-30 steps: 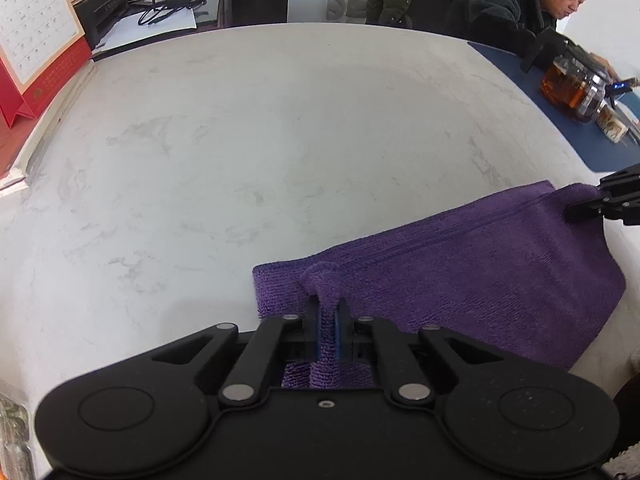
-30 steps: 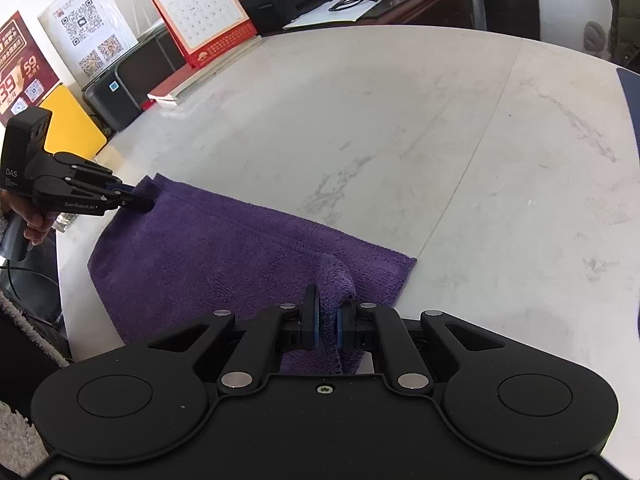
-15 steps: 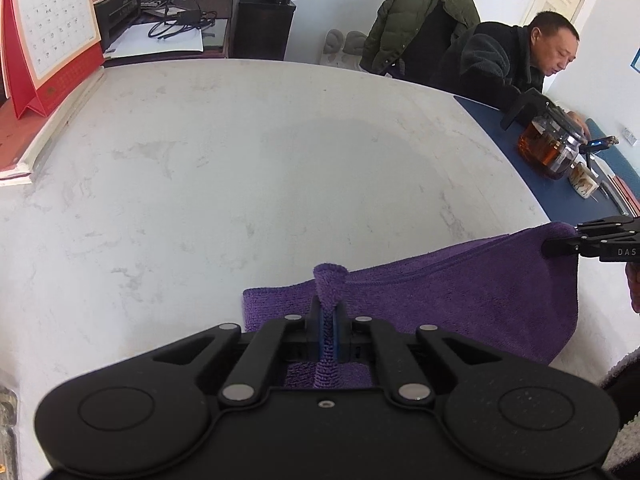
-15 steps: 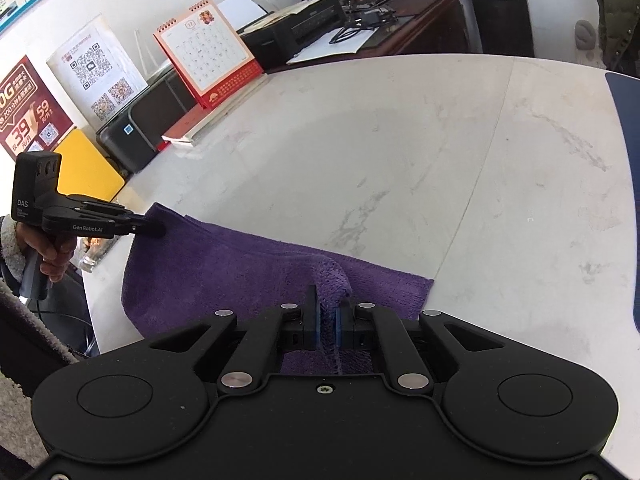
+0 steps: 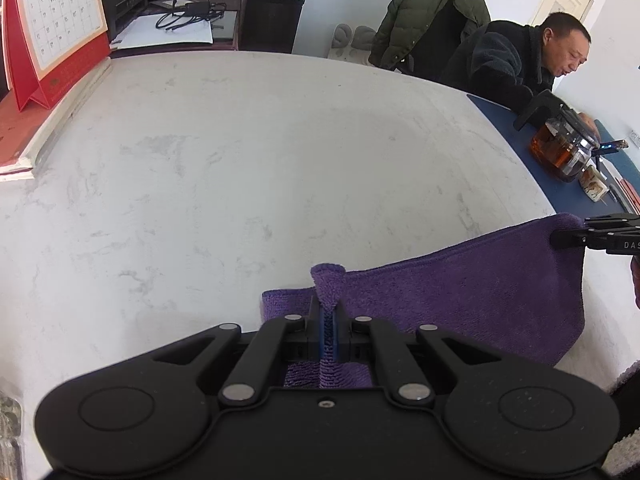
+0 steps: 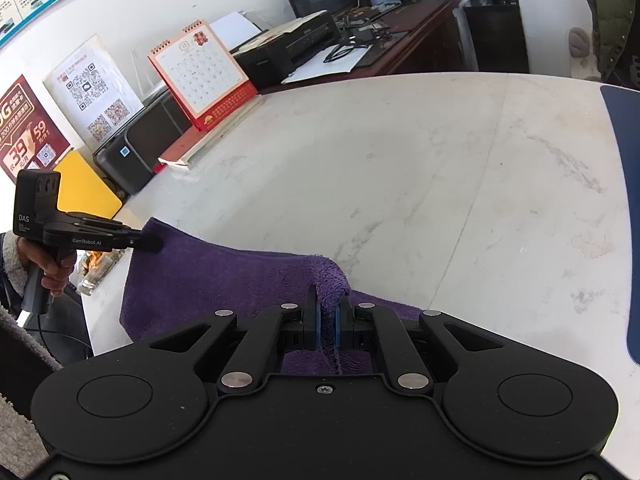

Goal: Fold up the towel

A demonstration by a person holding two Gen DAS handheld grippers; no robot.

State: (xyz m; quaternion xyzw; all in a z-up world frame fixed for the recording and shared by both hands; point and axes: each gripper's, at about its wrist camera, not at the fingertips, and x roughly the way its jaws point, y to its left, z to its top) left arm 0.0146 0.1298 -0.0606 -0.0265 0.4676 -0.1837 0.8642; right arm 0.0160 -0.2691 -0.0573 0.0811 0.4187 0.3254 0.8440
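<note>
Pinching one corner of the purple towel (image 5: 460, 304), the left gripper (image 5: 328, 320) has its two fingers pressed together on a little bunch of cloth. The right gripper (image 6: 328, 320) does the same at the other corner, with cloth squeezed tight between its blue pads (image 6: 318, 326). Each gripper also shows up in the other one's view, off to the side, biting its own corner.

The towel hangs between them like a small flag. Its top edge is lifted and pulled almost straight, and its bottom part looks to lie on the near edge of the white marble table (image 5: 280, 160).

The step looks like carrying the held edge forward and laying it down to make a fold. To do it well, both hands should move together at the same height and keep the top edge tight, so no wrinkles form. They should let go only once the corners lie flat.

Farther off, a red desk calendar (image 6: 200, 76) stands at the table's left side. A glass teapot (image 5: 560, 148) sits on a blue mat (image 5: 520, 152), and a man (image 5: 520, 60) sits beyond it.
</note>
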